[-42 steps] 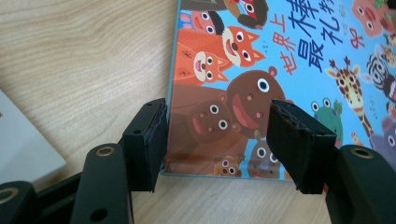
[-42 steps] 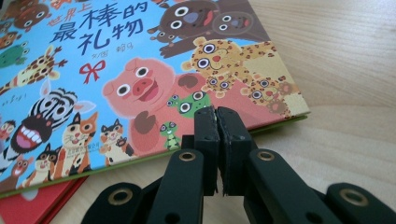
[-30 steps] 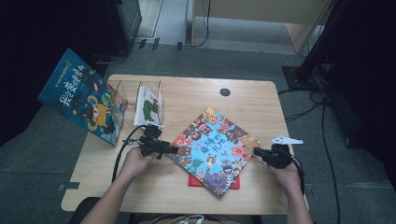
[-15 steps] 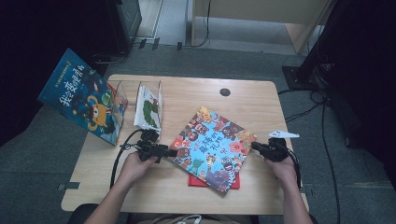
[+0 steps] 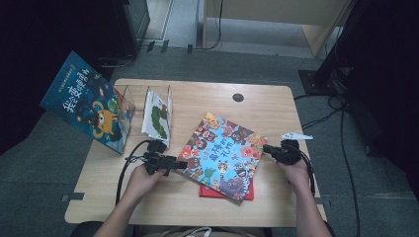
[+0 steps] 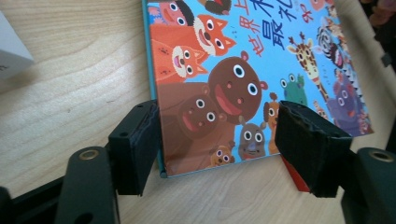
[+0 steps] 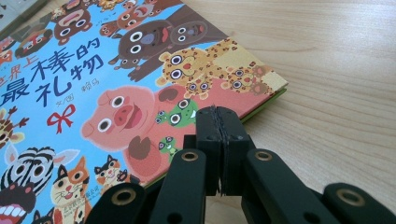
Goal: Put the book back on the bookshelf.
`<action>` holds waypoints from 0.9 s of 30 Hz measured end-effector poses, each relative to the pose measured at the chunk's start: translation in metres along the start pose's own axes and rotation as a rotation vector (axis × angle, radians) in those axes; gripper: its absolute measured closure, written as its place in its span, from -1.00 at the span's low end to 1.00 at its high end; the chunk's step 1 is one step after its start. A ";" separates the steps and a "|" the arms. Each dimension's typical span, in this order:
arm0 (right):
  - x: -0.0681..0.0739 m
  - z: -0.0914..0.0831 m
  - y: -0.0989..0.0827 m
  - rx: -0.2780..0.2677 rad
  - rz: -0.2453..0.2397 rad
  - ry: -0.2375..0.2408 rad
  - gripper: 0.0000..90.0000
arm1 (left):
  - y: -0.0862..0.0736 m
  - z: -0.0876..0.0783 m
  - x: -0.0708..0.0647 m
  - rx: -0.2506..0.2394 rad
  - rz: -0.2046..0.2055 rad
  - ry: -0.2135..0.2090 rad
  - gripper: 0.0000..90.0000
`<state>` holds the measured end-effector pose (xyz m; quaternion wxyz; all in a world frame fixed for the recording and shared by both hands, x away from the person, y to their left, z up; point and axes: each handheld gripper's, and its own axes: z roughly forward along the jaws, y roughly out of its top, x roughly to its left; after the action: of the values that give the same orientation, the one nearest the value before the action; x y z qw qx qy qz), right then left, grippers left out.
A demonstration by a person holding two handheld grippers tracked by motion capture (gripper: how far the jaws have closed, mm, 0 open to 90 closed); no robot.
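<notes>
Nearest the person, the left gripper (image 5: 182,164) sits at the near-left corner of the animal picture book (image 5: 222,154), which lies flat and skewed on the worktop (image 5: 276,207) over a red book (image 5: 217,192). In the left gripper view its fingers (image 6: 135,144) stand wide apart, one at the book's spine edge, the other over the cover, neither pressing. They have just been opening, with that corner between them, so the book looks released on this side. Across the book, the right gripper (image 5: 267,148) rests at its right edge. In the right gripper view its fingers (image 7: 219,128) are pressed flat together with nothing between them, their tips over the cover. Farther back, a clear book stand (image 5: 129,106) holds a blue book (image 5: 84,106) and a white one (image 5: 157,116). Judging by that, shelving the animal book is probably still left.
</notes>
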<state>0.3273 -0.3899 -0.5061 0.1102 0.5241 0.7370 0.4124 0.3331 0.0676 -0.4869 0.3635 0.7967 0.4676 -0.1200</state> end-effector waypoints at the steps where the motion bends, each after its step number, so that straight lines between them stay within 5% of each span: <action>1: 0.001 0.001 0.001 0.001 0.001 -0.003 0.97 | 0.000 0.000 0.001 -0.002 -0.006 -0.004 -0.33; 7: 0.002 0.001 0.002 0.006 -0.009 -0.012 0.97 | 0.000 0.002 0.003 0.007 0.013 0.049 -0.45; 15: 0.006 0.000 0.003 0.042 -0.035 -0.029 0.97 | 0.009 0.011 0.007 0.028 0.018 0.081 -0.36; 19: 0.007 0.000 0.002 0.052 -0.034 -0.027 0.97 | 0.014 0.014 0.006 0.016 0.031 0.132 -0.35; 27: 0.011 -0.001 0.000 0.060 -0.050 -0.025 0.97 | 0.024 0.016 0.012 0.026 0.043 0.116 -0.21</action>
<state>0.3216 -0.3810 -0.5027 0.1141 0.5137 0.7605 0.3805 0.3622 0.0570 -0.4937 0.3280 0.8168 0.4690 -0.0719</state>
